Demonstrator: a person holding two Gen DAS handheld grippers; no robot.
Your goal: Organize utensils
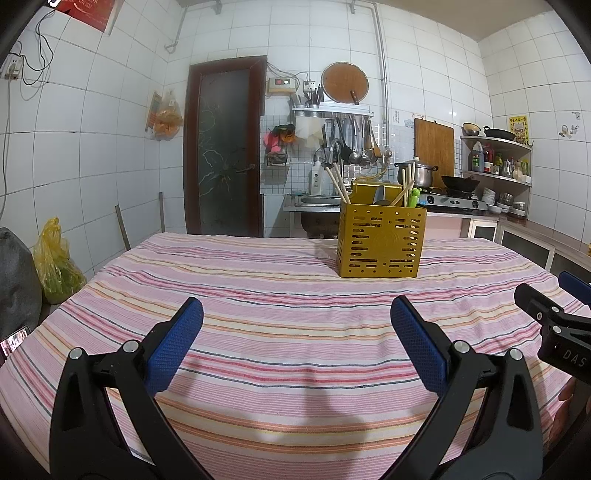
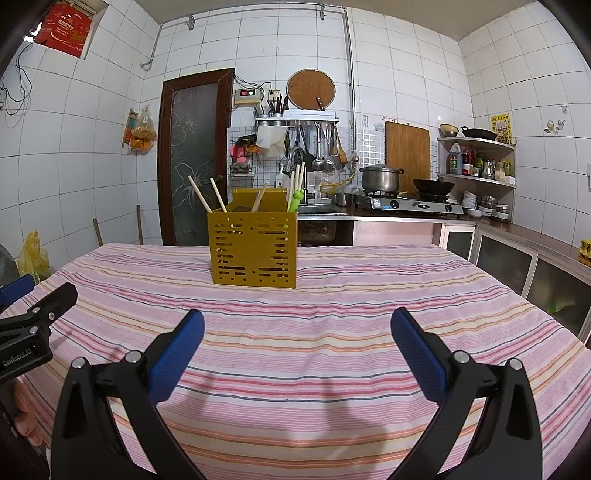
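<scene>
While both tools hover empty, utensils sit in holder

Left gripper (image 1: 295, 321) and right gripper (image 2: 297, 332) spread wide above striped tablecloth (image 2: 332, 314); farther on, yellow utensil holder (image 1: 381, 242) stands upright mid-table, holding chopsticks (image 1: 337, 184), a spoon (image 1: 380, 196) and a green utensil (image 2: 294, 201)

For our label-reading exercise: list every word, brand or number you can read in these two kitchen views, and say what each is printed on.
"DAS": white letters on the black body of the right tongs, cut off at the picture's edge.
"GenRobot.AI": white letters on the black body of the left tongs.
Red poster, high on the wall: pale print, too blurred to read.
Yellow notice by the corner shelf: too small to read.
Bottles on the shelf: labels unreadable.
</scene>
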